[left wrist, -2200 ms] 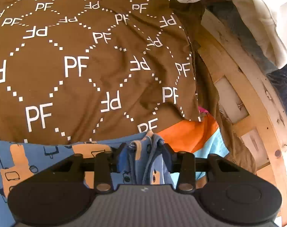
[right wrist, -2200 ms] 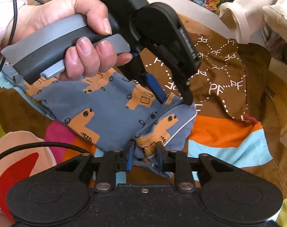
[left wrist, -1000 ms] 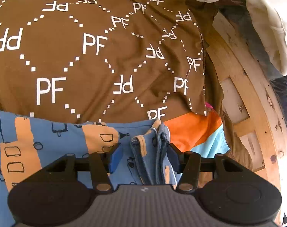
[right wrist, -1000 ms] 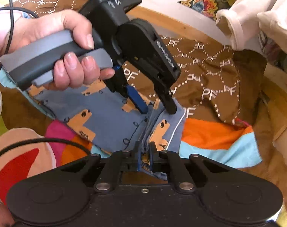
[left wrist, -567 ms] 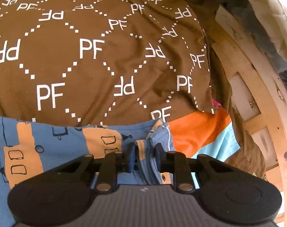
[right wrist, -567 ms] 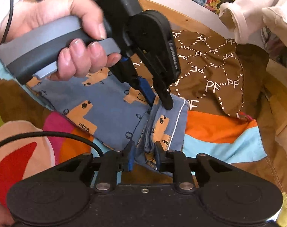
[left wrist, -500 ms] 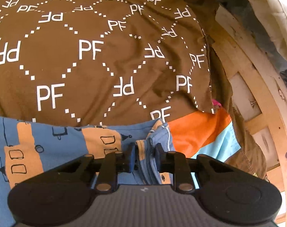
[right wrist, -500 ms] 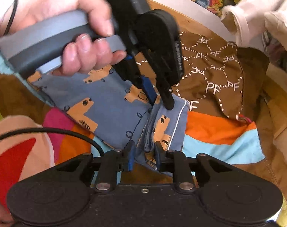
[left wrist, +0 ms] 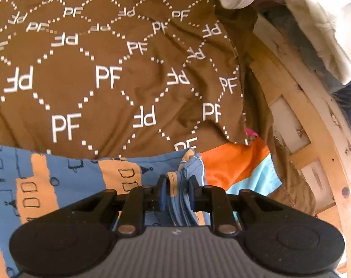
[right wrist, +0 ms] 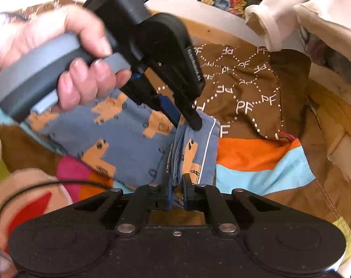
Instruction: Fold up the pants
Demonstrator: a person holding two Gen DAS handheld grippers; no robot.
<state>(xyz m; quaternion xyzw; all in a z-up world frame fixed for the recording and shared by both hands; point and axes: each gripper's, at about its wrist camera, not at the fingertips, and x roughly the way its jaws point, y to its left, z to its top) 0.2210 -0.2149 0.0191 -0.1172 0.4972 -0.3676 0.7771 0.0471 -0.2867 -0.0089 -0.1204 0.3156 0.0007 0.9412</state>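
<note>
Two claws, left claw, right claw, each pinching one pants

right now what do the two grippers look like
Both are black: rounded housings, linkage arms with silver pivot pins, blue-padded jaws. The left gripper has a grey handle with a dark stripe and a boxy black top with white lettering. A thin black cable loops near the right gripper.

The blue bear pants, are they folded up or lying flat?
Partly folded: the blue bear pants lie mostly flat, with one end doubled over and bunched in both grippers.
</note>
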